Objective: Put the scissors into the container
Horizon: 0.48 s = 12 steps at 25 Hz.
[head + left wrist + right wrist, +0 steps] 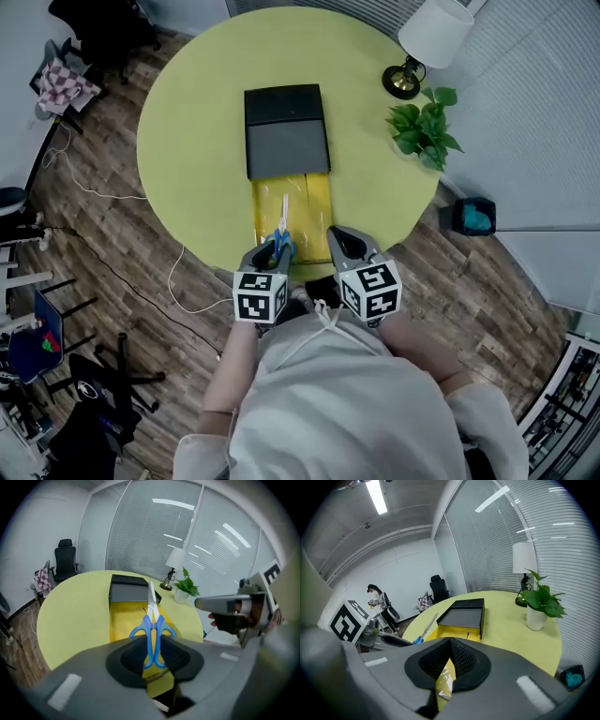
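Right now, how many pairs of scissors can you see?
1: the blue-handled scissors, gripped by the handles in the left tongs, blade pointing out over the yellow tray. The dark cover could hide more.

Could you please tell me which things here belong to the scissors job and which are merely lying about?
Job in hand: scissors, left gripper holding them, open yellow container.
Lying about: lamp, potted plant, office chair.

On the container (pixel 262 202), I read the yellow tray (pixel 314 202) as open from above at its near side; the black cover (pixel 286 131) roofs its far half. Left of the container the table (pixel 192 141) lies bare. Right of it, plant (pixel 424 127) and lamp (pixel 433 33) stand well apart.
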Motion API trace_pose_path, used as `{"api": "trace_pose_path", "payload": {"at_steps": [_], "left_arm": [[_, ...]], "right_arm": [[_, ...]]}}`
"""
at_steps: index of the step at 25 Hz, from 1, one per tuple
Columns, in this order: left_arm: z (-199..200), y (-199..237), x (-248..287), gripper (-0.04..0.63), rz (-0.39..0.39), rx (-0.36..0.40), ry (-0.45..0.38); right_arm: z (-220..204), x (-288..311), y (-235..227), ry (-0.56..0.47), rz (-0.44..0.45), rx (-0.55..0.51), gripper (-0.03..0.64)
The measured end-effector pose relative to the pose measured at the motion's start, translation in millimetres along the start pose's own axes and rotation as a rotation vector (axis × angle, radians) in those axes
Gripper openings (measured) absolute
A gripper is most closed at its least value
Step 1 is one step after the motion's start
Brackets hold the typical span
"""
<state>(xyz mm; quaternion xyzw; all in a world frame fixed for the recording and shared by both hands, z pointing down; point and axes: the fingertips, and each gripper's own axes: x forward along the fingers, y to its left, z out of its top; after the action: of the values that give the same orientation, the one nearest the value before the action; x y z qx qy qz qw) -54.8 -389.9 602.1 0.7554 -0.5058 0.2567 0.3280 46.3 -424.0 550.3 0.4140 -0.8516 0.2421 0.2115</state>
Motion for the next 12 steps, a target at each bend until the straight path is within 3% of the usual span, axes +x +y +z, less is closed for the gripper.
{"api": "trace_pose_path", "payload": {"at_steps": [7,12], "left_arm": [[-7,11,47,0.087,0.018,-0.029,0.142],[-21,11,71,0.089,0.03,0.008,0.264]], "right_arm": [[-2,22,-22,0.043,0.023,0.013,0.0],[-7,30,-31,0.065,0.029,0.028,-0.002]]}}
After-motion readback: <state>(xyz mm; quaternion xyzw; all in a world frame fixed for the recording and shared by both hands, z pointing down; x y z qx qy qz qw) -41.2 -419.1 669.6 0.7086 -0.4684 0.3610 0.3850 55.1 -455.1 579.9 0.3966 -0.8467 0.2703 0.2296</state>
